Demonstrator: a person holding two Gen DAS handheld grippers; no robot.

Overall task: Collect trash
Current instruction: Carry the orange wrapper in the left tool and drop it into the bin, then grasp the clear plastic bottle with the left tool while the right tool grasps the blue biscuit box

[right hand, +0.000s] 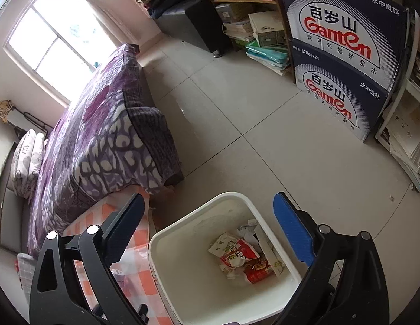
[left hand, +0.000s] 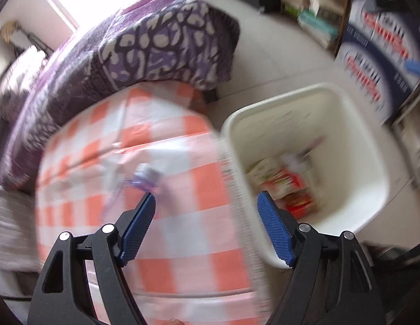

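A white trash bin (right hand: 166, 233) stands on the floor beside a low table with an orange-and-white checked cloth (left hand: 182, 243). Inside it lie snack wrappers (right hand: 237, 254) and a red packet. My right gripper (right hand: 209, 199) hangs open above the bin with nothing between its fingers. My left gripper (left hand: 206, 199) is open over the table's edge, where cloth meets bin (left hand: 345, 135). A clear bottle with a purple label (left hand: 147, 176) lies on the cloth just beyond the left fingertip, blurred. Its white cap (right hand: 117, 275) also shows in the right wrist view.
A bed with a purple patterned blanket (right hand: 107, 135) runs along the left, close behind the table. Two stacked dark water cartons (right hand: 342, 62) and a bookshelf with stacked books (right hand: 264, 32) stand at the right. Tiled floor (right hand: 237, 108) lies between them.
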